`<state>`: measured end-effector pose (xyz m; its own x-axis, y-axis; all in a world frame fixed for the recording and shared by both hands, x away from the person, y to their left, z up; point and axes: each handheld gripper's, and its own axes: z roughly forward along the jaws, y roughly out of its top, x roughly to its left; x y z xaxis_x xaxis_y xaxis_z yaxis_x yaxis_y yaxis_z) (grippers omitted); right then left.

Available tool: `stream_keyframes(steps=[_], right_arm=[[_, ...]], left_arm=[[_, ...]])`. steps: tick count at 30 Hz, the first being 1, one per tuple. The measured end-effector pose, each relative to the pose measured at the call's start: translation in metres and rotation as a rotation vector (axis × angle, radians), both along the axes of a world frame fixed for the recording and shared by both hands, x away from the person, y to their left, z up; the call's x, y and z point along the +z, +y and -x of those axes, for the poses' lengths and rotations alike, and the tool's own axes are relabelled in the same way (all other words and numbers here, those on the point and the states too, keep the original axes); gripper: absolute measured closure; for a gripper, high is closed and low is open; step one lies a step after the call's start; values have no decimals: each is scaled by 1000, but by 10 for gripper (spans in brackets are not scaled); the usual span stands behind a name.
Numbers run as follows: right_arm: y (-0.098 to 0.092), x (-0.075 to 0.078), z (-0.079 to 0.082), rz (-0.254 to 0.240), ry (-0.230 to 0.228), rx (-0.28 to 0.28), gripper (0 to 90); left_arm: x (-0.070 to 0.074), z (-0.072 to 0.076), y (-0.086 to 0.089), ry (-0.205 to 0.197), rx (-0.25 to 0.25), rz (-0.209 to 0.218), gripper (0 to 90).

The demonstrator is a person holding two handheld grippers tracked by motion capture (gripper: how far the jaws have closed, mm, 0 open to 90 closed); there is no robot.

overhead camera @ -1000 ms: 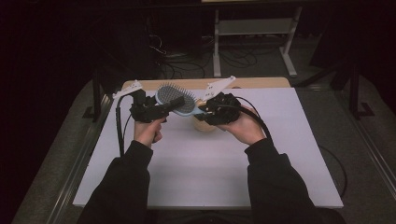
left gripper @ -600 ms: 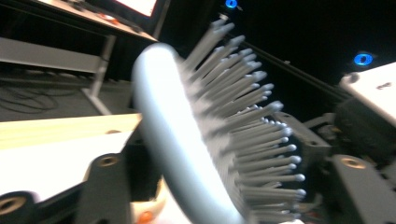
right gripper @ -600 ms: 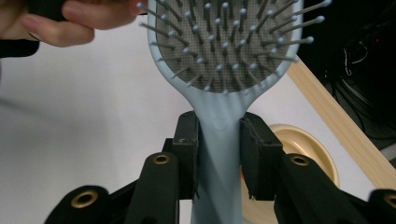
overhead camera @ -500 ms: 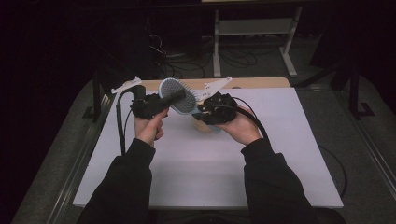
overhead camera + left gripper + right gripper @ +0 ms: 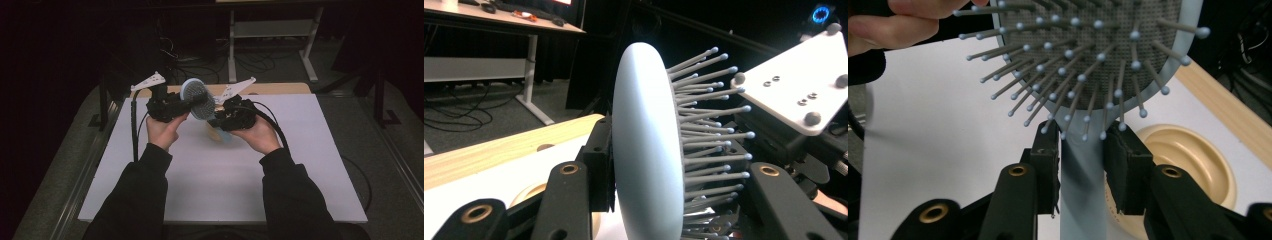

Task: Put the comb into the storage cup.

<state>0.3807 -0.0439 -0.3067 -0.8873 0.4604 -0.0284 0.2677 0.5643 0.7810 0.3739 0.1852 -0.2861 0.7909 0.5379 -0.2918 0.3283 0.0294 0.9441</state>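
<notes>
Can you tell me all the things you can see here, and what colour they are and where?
hairbrush: one, pale blue with grey bristles, held up above the table between both grippers
bowl: one, tan, on the white mat under the brush
white mat: one, white, covering the table
wooden table edge: one, light wood, along the far side of the mat
desk: one, white legs, in the dark background
left gripper: one, black, jaws closed on the brush head
right gripper: one, black, jaws around the brush handle
hands and sleeves: two, dark sleeves, coming in from the near side
</notes>
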Motion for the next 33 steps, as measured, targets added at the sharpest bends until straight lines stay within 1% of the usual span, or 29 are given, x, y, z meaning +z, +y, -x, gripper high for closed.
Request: stream_keyframes(steps=[2,4,6,7,10,12,14,16,17,19,23,27,30,33], right_arm=[[-2,-1,-1,-2,13,-5,619],[-5,-3,-3,-14,41,-8,565],[-6,-5,-6,-8,65,-23,476],[-7,-5,-6,-8,76,-30,452],[-11,-5,-7,-34,85,-48,352],[-14,-5,-7,-38,82,-68,261],[-18,-5,-8,-43,83,-95,142],[-21,-7,-10,-36,98,-130,61],[-23,-8,-11,-33,104,-145,6],[-29,-10,-11,-35,103,-173,0],[-42,-11,-10,-64,97,-182,0],[-57,-11,-8,-99,100,-195,0],[-68,-12,-7,-111,108,-201,0],[-79,-15,-3,-131,101,-233,0]], left_arm=[[3,1,-2,-13,-1,-17,557],[5,2,-4,-27,-5,-31,556],[7,2,-5,-35,-7,-35,556],[9,2,-6,-40,-9,-41,556],[15,2,-7,-51,-12,-56,556],[19,1,-10,-62,-15,-69,556],[21,0,-11,-70,-17,-81,556],[23,0,-13,-76,-14,-86,555],[23,-1,-13,-77,-15,-87,555],[24,-3,-14,-75,-22,-86,556],[29,-6,-15,-85,-23,-107,555],[37,-9,-15,-95,-25,-115,554],[45,-11,-15,-108,-23,-120,554],[52,-13,-16,-110,-29,-127,553]])
